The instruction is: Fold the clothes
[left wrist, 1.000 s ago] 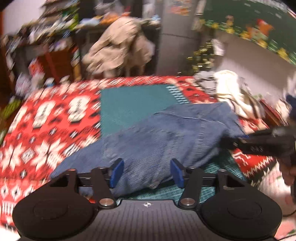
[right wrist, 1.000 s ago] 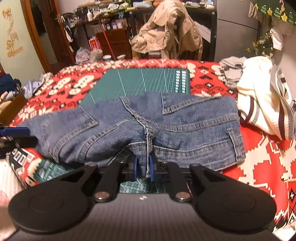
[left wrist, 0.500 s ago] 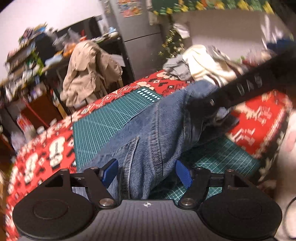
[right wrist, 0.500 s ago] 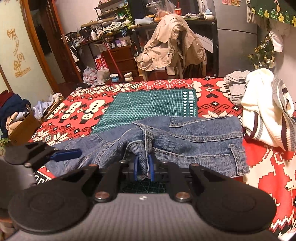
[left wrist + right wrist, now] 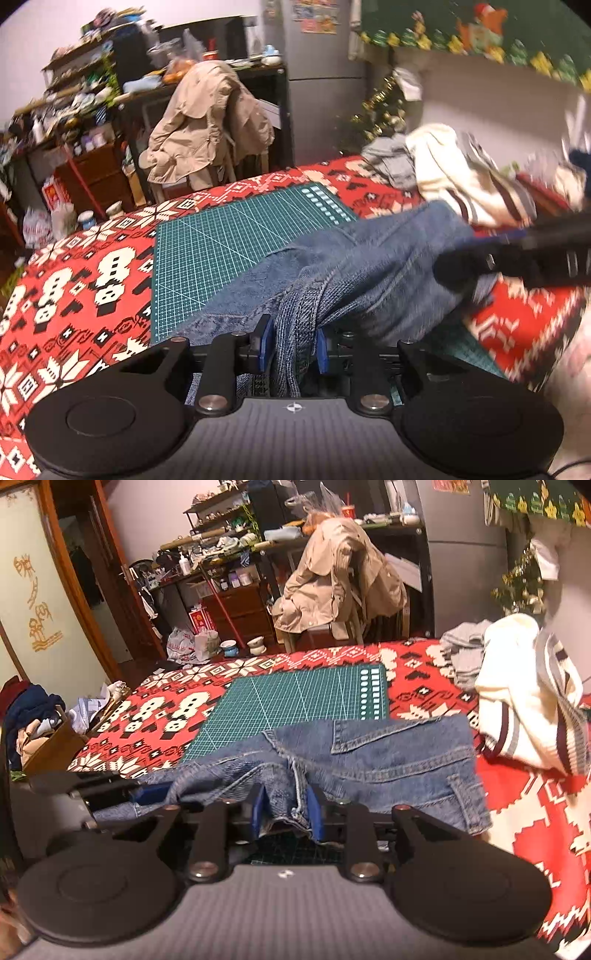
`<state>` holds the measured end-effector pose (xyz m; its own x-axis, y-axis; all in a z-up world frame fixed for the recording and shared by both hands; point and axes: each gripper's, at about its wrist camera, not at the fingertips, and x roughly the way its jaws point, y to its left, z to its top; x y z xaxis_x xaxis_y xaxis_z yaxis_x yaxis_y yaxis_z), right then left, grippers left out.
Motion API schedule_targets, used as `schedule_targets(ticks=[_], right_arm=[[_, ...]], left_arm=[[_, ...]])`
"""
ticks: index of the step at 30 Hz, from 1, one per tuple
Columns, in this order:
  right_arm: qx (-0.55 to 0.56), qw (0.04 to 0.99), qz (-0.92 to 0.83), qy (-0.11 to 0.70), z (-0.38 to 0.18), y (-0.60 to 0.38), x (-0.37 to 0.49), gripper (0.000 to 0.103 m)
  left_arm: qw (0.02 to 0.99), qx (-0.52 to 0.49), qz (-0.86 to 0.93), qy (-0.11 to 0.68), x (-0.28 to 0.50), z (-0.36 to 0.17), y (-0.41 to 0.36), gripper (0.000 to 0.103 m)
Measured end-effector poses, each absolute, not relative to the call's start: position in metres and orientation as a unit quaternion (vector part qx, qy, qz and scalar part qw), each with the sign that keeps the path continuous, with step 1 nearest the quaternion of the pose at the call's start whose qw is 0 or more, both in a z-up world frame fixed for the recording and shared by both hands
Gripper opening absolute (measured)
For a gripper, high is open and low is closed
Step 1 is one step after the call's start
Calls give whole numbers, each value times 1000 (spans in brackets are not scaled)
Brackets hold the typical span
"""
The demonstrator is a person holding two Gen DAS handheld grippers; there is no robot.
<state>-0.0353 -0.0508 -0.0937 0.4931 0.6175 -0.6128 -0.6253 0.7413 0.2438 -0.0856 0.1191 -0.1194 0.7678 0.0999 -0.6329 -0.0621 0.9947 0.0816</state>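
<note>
Left gripper (image 5: 291, 345) has clamped jeans (image 5: 369, 273); right gripper (image 5: 286, 812) still pinches them.

The left gripper (image 5: 291, 345) pinches a bunched fold of the jeans (image 5: 369, 273); the denim stretches ahead-right toward the blurred right gripper (image 5: 517, 254), over the green cutting mat (image 5: 229, 247).

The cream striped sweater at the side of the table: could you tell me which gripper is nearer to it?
Right. The right gripper grips the jeans beside the cream sweater; the left gripper grips them farther away.
</note>
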Motion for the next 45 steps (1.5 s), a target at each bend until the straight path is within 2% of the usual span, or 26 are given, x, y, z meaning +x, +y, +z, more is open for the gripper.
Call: schedule_targets(ticks=[5,11,17,20,26,28,32,33,45], right_arm=[[-2,871,343,352,-93,-63,-33,37],[7,877,316,361,-96,-82,-24,37],[14,879,297,372,-101,-91,-16,37],[11,879,294,375,-103,-91,-14,38],[2,875,289,388,-112,-88,-11,47],[0,873,288,394,-117,-85,-9,48],[-7,866,291,406,-128,-78,-7,49],[-8,864,292,409,-130,-75,-7,49],[6,844,299,445,-160,-51,8,54]], left_arm=[[942,-8,51,331,-81,-105,124,20],[944,-66,60,318,-66,-87,151,18],[945,-80,96,303,-42,-77,177,17],[938,-96,123,311,-28,-82,195,17],[910,-151,169,346,-11,-110,238,17],[910,-149,172,347,-14,-118,244,21],[914,-130,179,340,-27,-121,245,44],[915,-129,179,339,-30,-122,245,47],[919,-124,150,343,-75,-117,234,46]])
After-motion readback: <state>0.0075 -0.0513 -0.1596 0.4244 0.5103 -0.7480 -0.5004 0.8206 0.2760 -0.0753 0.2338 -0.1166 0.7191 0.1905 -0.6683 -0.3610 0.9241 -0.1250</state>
